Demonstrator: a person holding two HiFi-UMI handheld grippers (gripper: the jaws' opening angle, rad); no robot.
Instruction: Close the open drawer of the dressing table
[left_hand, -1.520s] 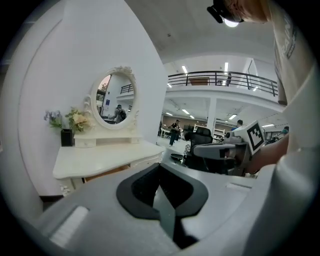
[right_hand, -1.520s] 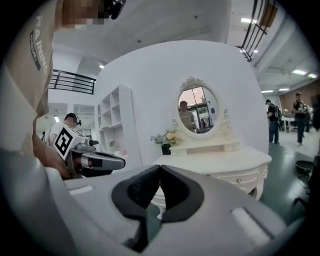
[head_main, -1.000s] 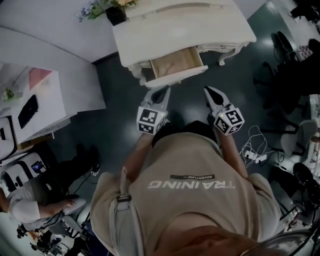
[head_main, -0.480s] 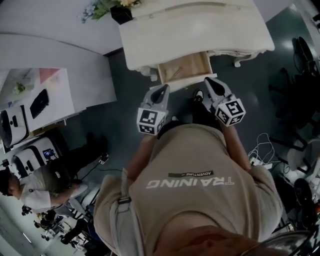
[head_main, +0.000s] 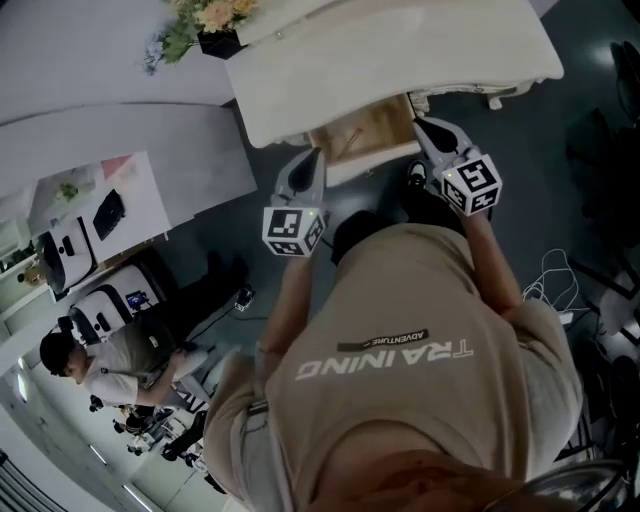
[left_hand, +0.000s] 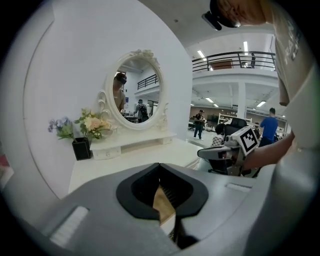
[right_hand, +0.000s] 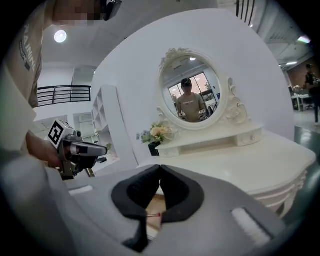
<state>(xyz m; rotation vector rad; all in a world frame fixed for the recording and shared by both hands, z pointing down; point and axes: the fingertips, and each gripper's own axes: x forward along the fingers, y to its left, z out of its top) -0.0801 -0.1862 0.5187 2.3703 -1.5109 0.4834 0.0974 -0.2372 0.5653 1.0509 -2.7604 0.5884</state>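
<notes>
Drawer (head_main: 362, 130) position decides your push: it stands pulled out of the dressing table (head_main: 400, 50) toward you, wooden inside showing. It lies ahead of your grippers and between them, front edge running side to side, travel straight away from you. Your left gripper (head_main: 313, 156) sits at its left front corner. Your right gripper (head_main: 421, 122) sits beside its right end, further in and probably nearer. Whether either touches it cannot be told. Both pairs of jaws are closed tip to tip, holding nothing. You have one drawer, one mirror (left_hand: 134, 90), one pot of flowers (head_main: 205, 22) and two grippers.
</notes>
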